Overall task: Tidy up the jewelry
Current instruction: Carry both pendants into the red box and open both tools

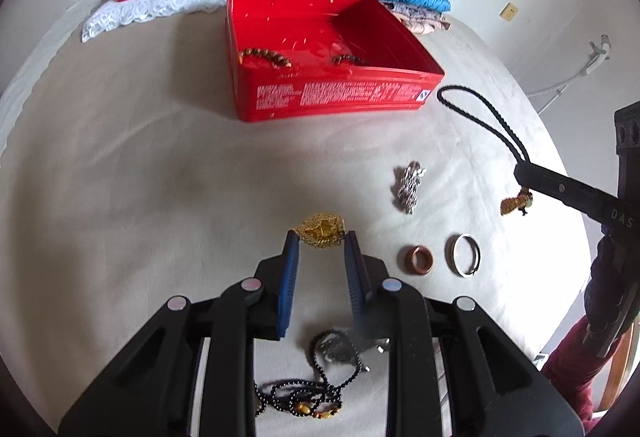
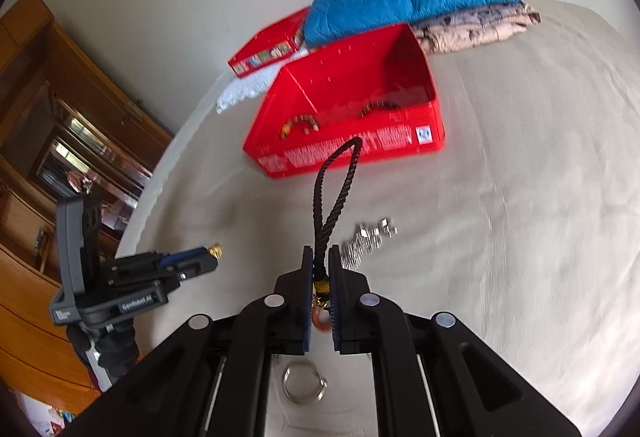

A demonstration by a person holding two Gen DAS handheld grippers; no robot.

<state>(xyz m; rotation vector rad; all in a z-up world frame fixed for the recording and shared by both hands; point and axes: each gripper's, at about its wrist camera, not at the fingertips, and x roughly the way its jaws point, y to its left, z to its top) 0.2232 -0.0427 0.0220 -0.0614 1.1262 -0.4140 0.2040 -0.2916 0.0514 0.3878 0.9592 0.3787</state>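
Transfer step in hand: we see the right tongs (image 2: 320,257) pinching a black cord pendant (image 2: 334,189) and the left tongs (image 1: 320,243) pinching a gold piece (image 1: 321,230), both short of the red tin (image 1: 336,93) ahead, so next we judge carry over its rim and release.

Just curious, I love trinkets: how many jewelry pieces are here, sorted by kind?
Bead bracelets in the red box: 2
Rings: 2
Black bead necklace: 1
Gold mesh piece, in left gripper: 1
Black cord with charm, in right gripper: 1
Silver cluster: 1
Total: 8
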